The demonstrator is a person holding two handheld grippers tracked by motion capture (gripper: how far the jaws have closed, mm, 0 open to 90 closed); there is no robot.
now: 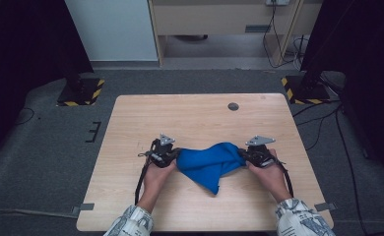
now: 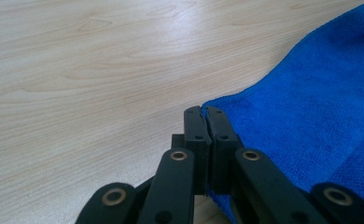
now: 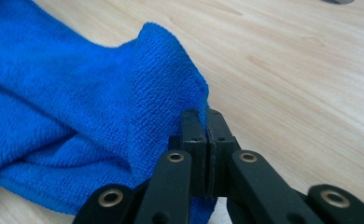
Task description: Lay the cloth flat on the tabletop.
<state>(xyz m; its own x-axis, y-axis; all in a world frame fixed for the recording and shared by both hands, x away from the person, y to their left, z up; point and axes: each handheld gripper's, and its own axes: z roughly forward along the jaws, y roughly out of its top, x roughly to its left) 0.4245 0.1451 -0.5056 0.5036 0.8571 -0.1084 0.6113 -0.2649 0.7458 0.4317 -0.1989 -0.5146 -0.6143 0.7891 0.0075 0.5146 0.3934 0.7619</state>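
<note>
A blue cloth [image 1: 210,163] hangs bunched between the two grippers over the wooden table [image 1: 195,118], its lower point drooping toward the front. My left gripper [image 1: 175,156] is shut on the cloth's left corner; in the left gripper view the jaws meet on the cloth's edge [image 2: 311,116], with the left gripper [image 2: 204,112] pinching it. My right gripper [image 1: 242,154] is shut on the right corner. In the right gripper view the cloth [image 3: 77,107] folds up beside the right gripper [image 3: 202,113], whose jaws are pressed together on its edge.
A small dark round hole [image 1: 233,106] sits in the table near its far edge. Black stands with yellow-striped bases [image 1: 80,91] [image 1: 303,88] flank the table's far corners on grey carpet. Cables [image 1: 328,118] trail on the floor at the right.
</note>
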